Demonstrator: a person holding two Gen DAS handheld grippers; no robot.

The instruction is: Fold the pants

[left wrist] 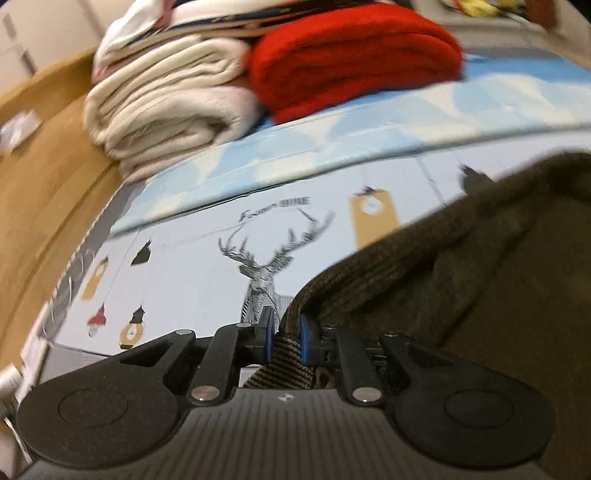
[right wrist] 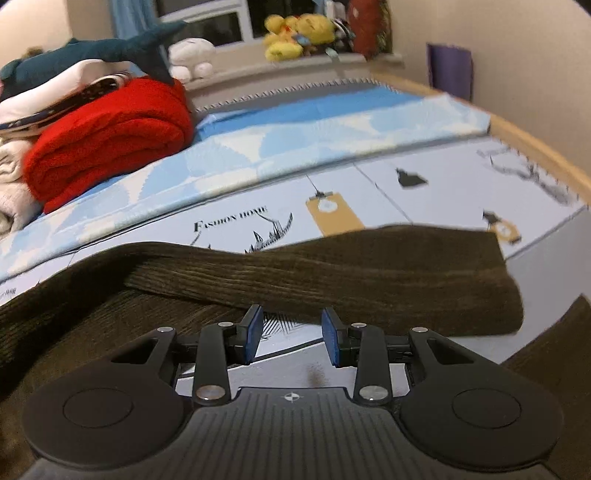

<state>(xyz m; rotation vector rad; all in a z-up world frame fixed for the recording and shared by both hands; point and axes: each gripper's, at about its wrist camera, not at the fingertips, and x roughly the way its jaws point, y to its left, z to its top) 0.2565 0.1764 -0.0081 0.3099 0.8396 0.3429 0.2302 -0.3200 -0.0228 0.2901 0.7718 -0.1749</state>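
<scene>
The pants are dark brown corduroy (left wrist: pixel 461 266), spread on a printed bed sheet (left wrist: pixel 192 266). In the left wrist view my left gripper (left wrist: pixel 287 338) is shut on a ribbed edge of the pants, which rises between the blue pads and drapes off to the right. In the right wrist view the pants (right wrist: pixel 332 273) lie across the sheet (right wrist: pixel 424 192) in a folded band. My right gripper (right wrist: pixel 291 336) is open and empty, its blue pads apart just in front of the fabric's near edge, over bare sheet.
A folded red blanket (left wrist: pixel 351 55) and a cream blanket (left wrist: pixel 166 96) are stacked at the back left of the bed. The red blanket (right wrist: pixel 107 136), a plush shark (right wrist: pixel 110 48) and toys on the windowsill (right wrist: pixel 295 33) show behind. The wooden bed frame (right wrist: pixel 535 147) runs along the right.
</scene>
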